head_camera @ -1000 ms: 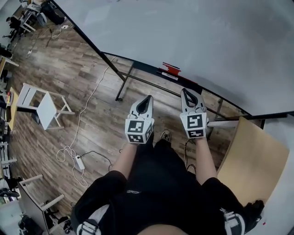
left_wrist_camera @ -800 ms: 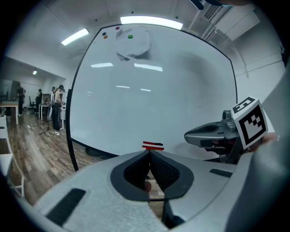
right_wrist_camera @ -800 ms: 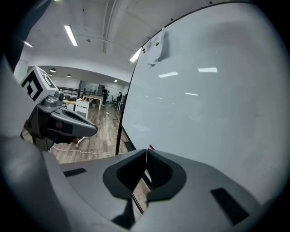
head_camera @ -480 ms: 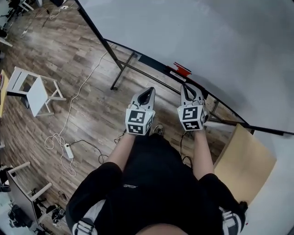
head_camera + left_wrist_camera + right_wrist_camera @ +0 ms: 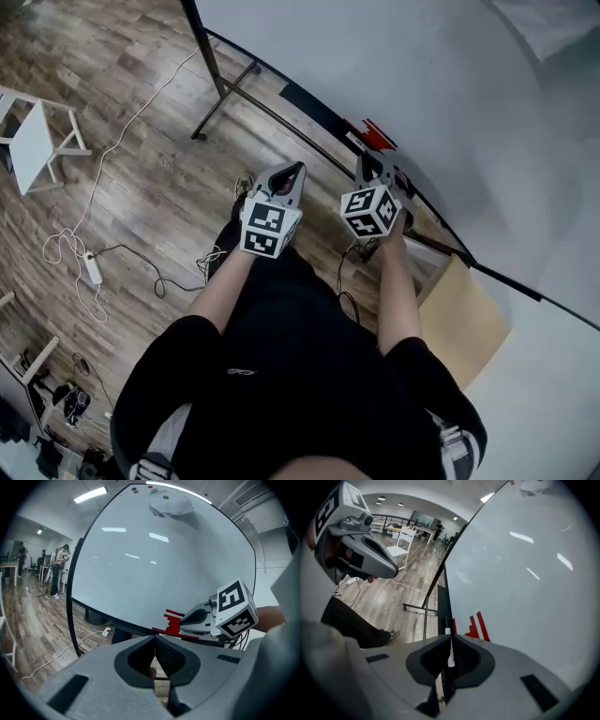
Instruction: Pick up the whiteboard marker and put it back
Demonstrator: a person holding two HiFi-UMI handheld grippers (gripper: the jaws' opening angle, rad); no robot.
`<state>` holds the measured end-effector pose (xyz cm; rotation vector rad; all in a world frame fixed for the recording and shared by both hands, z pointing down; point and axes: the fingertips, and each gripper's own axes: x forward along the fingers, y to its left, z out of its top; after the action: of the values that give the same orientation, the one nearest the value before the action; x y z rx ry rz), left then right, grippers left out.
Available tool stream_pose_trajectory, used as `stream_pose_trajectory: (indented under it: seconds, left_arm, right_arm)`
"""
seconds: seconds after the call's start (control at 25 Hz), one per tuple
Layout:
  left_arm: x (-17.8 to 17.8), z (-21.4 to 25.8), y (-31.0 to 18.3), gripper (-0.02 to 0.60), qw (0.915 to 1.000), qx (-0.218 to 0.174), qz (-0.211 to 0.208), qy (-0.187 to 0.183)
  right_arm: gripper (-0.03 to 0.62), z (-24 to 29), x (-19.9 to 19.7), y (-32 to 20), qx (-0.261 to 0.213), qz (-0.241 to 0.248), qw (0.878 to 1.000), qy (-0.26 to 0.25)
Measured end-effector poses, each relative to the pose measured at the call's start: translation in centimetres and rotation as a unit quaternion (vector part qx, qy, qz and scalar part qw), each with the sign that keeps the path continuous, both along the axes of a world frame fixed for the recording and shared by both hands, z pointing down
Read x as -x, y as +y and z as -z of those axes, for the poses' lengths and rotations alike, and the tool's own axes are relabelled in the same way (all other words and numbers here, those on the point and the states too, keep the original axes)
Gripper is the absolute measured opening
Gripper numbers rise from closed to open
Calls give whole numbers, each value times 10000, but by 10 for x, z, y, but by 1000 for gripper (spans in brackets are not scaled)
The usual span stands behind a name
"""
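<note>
Left gripper (image 5: 296,172) and right gripper (image 5: 366,161) had sunk toward the whiteboard (image 5: 422,75) ledge, both clenched shut, the right sighted along the whiteboard marker (image 5: 450,653), apparently for pickup.

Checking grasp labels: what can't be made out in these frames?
- Whiteboard marker: right gripper view shows only a sliver in line with the shut right tongs; touching them or beyond, unclear.
- Head view: marker not visible, likely behind the right tongs.
- Red object at the whiteboard lower edge: too small to identify.
</note>
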<state>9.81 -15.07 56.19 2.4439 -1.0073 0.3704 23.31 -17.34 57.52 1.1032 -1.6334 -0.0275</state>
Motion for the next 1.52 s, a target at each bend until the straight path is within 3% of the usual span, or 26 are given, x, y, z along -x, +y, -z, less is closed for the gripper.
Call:
stream_pose_trajectory:
  seconds: [0.16,0.48,0.6,1.52]
  left_arm:
    - [-3,-23,-8,6,9998,27,-148,-121]
    - [6,-46,-24,6,9995,309,-48,-51]
    - [9,-51,-28,6,9993,366,-25,-35]
    - [5,-63,-59,6,9989,445,-17,-156]
  right_arm:
    - [3,-19,0,-6,304,50,9993,233]
    - [5,-57,-11,-17,772,92,9940,769]
    - [94,-63,-13,-22,819,145,9919,961]
    - [52,-86,-14,-36,1253,-33,9845,1226]
